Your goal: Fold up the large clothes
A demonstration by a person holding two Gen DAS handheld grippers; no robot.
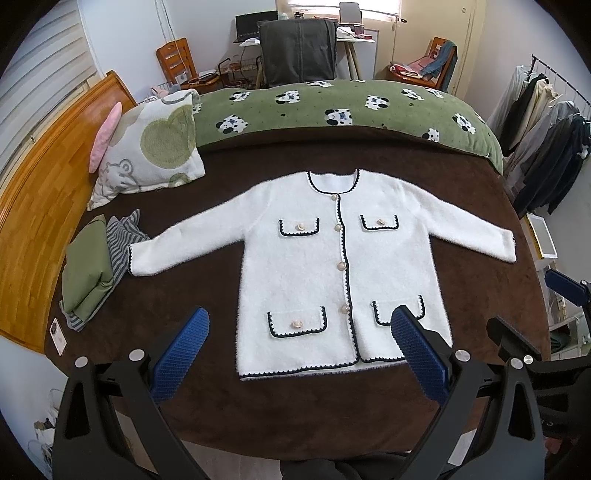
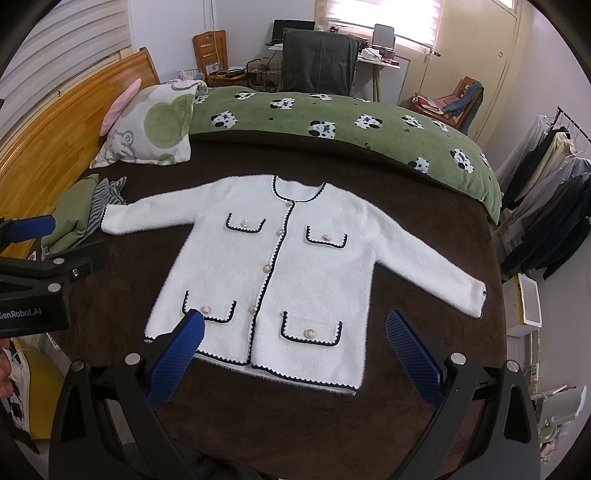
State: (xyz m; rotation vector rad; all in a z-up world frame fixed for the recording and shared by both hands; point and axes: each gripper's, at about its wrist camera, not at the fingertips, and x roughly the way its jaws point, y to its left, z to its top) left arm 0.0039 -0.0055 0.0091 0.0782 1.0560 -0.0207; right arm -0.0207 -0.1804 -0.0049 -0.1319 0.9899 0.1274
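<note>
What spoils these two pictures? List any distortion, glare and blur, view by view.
Left wrist view: fisheye bends the bed edge and headboard, black corners vignette the frame, the window is blown out, and the cardigan is sharp. Right wrist view: same curvature, the window glares white, the cardigan is evenly lit with faint shadows, and the hand at the edge is cropped.

I see a white cardigan point(image 1: 310, 266) with dark navy scalloped trim and pearl-coloured buttons, lying on a dark brown bedspread point(image 1: 295, 398). The blanket point(image 1: 332, 107) is green with white-and-black animal patches; the pillow point(image 1: 155, 147) is white with green circles. I note a plain green folded cloth point(image 1: 86, 266) beside a grey-striped one point(image 1: 122, 240). My gripper pads point(image 1: 417, 358) are blue.
</note>
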